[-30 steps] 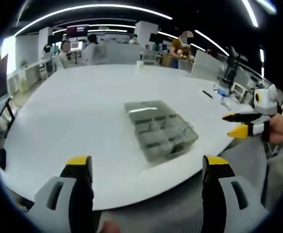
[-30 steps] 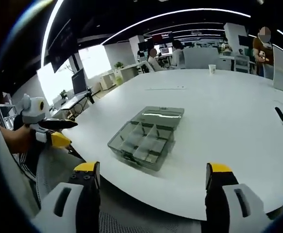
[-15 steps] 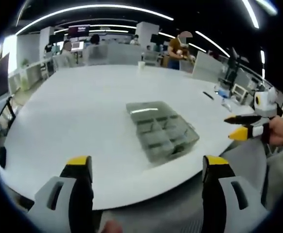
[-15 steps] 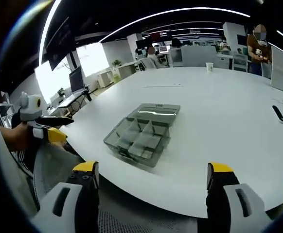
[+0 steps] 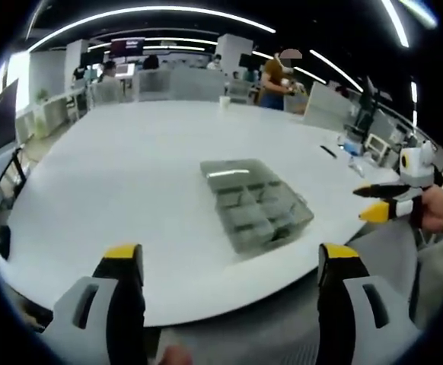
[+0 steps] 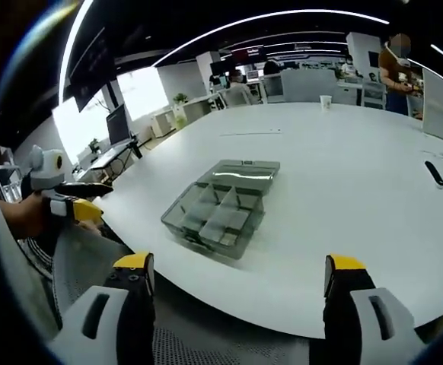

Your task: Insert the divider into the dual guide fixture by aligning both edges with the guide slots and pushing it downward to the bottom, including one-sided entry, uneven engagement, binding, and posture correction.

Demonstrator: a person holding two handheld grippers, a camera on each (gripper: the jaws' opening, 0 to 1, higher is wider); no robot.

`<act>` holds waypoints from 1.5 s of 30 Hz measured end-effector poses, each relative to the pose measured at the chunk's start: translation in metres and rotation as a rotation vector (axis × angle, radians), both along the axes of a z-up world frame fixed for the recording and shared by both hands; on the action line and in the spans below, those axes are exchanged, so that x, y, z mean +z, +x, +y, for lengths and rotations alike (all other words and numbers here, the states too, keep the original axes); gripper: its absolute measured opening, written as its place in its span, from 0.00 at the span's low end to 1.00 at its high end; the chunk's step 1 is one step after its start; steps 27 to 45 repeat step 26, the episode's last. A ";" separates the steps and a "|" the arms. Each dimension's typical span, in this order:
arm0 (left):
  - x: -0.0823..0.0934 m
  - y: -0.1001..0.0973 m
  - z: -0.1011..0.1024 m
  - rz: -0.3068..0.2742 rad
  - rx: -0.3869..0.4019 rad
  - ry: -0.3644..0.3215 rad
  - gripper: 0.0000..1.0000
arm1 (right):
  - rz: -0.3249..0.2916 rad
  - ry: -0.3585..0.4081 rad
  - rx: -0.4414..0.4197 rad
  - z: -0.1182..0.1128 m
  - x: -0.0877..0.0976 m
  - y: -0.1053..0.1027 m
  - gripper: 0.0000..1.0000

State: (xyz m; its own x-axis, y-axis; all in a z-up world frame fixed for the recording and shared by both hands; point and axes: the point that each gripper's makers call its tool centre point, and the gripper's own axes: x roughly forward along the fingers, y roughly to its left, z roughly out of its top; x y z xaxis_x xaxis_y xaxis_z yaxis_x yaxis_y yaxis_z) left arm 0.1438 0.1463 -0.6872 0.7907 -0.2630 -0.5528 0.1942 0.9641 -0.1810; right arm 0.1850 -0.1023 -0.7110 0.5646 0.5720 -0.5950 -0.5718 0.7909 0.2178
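Left gripper view: the left gripper (image 5: pixel 233 262) stands with jaws spread wide and nothing between them, hanging off the near edge of the white table (image 5: pixel 115 175). The translucent grey compartment box (image 5: pixel 256 204), the fixture, lies ahead and slightly right of the jaws, well apart from them. The right gripper (image 5: pixel 374 203) hovers far right, jaws parted, holding nothing.

Right gripper view: the box sits ahead and left of centre between the wide-open jaws, dividers already standing inside. No loose divider is held; insertion looks not yet begun.
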 end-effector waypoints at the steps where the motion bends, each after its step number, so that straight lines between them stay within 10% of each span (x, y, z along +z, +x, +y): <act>1: 0.000 0.000 0.000 0.000 0.000 0.001 0.94 | -0.001 -0.004 0.002 0.000 0.000 0.000 0.91; 45: -0.006 -0.001 0.000 0.024 -0.002 0.003 0.97 | 0.009 0.006 -0.020 -0.003 -0.002 0.001 0.91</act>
